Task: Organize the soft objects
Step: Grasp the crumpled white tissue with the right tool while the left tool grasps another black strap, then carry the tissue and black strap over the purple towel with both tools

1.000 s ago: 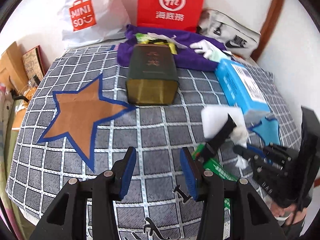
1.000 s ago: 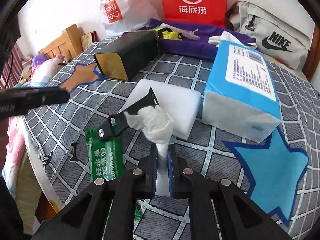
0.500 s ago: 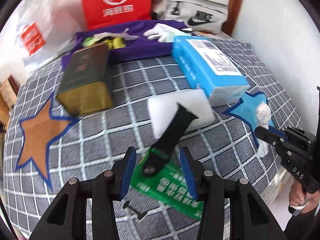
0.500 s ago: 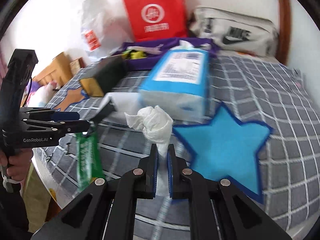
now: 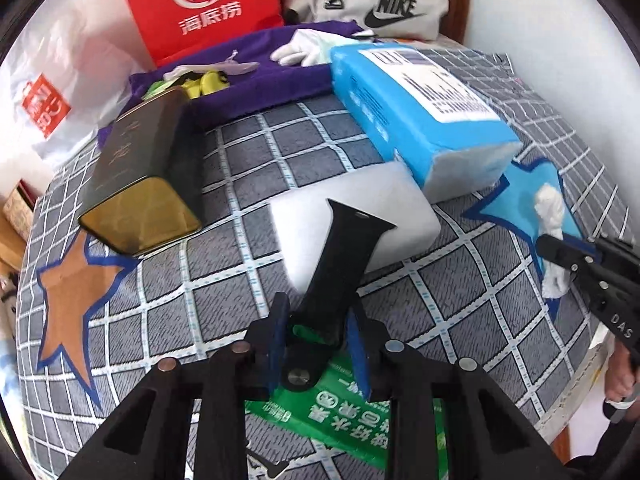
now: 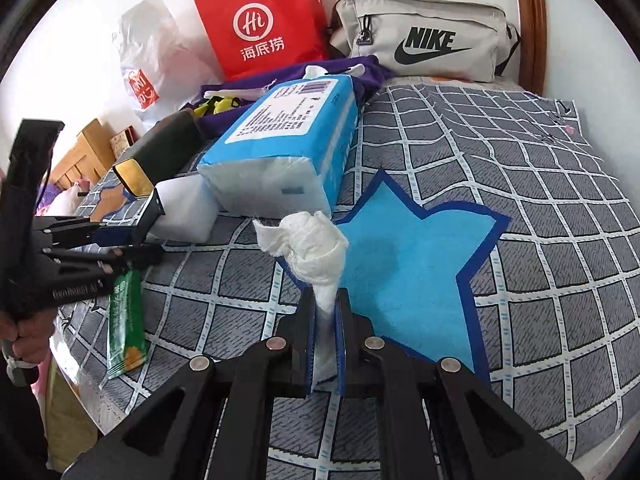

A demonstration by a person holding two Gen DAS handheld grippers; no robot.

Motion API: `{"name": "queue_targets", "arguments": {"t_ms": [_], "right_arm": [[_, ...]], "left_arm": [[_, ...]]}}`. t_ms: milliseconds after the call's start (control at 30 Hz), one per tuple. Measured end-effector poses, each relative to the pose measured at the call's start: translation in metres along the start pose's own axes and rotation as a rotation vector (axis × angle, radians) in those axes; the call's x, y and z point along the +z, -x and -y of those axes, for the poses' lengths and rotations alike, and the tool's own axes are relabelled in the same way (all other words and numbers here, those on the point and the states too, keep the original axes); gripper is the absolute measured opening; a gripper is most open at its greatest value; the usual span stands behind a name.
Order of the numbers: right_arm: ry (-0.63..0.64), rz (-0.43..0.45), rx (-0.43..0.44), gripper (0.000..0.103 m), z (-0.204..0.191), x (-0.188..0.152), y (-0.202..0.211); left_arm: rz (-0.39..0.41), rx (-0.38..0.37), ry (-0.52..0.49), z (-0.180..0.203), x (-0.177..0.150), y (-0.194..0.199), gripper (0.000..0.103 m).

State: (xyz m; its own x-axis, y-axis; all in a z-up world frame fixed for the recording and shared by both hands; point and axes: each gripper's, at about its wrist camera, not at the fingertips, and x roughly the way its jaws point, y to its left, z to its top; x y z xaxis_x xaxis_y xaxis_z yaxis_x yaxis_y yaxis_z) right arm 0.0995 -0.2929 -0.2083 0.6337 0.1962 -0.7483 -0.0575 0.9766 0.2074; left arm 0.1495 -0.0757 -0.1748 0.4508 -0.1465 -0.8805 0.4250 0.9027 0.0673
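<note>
Covering bed, grey checked sheet (image 6: 520,152), blue star (image 6: 412,272), white wall (image 6: 100,8)

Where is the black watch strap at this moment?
In the left wrist view the black watch strap lies low in the centre, its far end on the white foam block, its near end on the green packet, between the left claw pads.

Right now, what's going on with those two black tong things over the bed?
A person is sorting soft items on a checked bedspread, a handheld gripper in each hand. The right gripper is shut on a crumpled white tissue, held over the blue star patch. The left gripper has just been closing around a black watch strap, which lies across a white foam block and a green packet.
</note>
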Motion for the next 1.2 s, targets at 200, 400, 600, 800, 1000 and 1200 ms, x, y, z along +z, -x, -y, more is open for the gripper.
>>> {"name": "queue_targets", "arguments": {"t_ms": [200, 400, 600, 800, 1000, 1200], "right_arm": [[-0.013, 0.003, 0.006, 0.009, 0.000, 0.002, -0.001], [-0.005, -0.008, 0.006, 0.009, -0.006, 0.004, 0.000], [0.004, -0.011, 0.011, 0.009, -0.015, 0.011, 0.006], [0.022, -0.002, 0.022, 0.009, -0.026, 0.022, 0.018], [0.051, 0.028, 0.027, 0.009, -0.036, 0.042, 0.033], [0.057, 0.045, 0.027, 0.009, -0.042, 0.065, 0.040]], "left_arm": [[0.030, -0.008, 0.055, -0.016, -0.006, 0.016, 0.025], [0.042, -0.028, 0.138, -0.036, -0.011, 0.024, 0.025], [0.058, -0.016, 0.215, -0.058, -0.018, 0.033, 0.025], [0.077, -0.005, 0.297, -0.084, -0.025, 0.042, 0.025], [0.094, 0.010, 0.382, -0.113, -0.026, 0.050, 0.025], [0.119, 0.004, 0.435, -0.134, -0.018, 0.058, 0.025]]}}
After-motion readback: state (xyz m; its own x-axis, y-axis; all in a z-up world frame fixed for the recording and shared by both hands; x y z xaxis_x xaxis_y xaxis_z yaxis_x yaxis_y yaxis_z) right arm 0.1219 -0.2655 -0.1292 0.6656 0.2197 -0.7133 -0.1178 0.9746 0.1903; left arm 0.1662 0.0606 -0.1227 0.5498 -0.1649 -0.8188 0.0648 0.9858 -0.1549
